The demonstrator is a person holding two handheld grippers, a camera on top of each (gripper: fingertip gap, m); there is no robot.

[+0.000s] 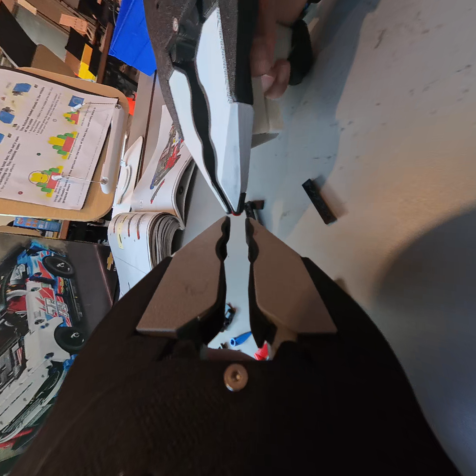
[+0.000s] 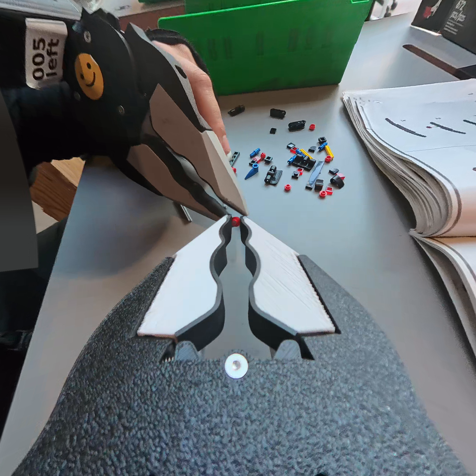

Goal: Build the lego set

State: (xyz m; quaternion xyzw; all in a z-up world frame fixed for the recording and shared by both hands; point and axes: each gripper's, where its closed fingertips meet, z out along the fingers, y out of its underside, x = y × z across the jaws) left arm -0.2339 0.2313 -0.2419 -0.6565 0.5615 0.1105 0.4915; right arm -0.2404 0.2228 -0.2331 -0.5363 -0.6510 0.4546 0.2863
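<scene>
Two grippers meet tip to tip above the grey table [image 2: 334,257]. Right gripper [image 2: 235,221]: jaws closed on a small red stud [image 2: 235,221], pinched at the very tips. Left gripper [image 1: 236,221]: jaws a narrow gap apart; in the right wrist view its tips seem to pinch a thin dark piece beside the stud, but I cannot tell for certain whether it grips anything.

Landmark: loose parts pile [image 2: 301,162]. Stud is held in the air near the pile, on the side away from the open manual [image 2: 425,144]; green bin [image 2: 257,43] stands behind the pile. A black beam [image 1: 319,201] lies on the table apart from the grippers. Set box [image 1: 43,316] sits beyond the manual.

Step, as judged: mating the stud to the piece at the left tips; build looks early, most parts are loose.

To do it well:
- line up the stud axis before pushing
- keep the left gripper steady as the anvil
- press slowly; the tip grip is shallow, so the stud may twist or pop out
- work low over the table so a drop stays near the pile.
</scene>
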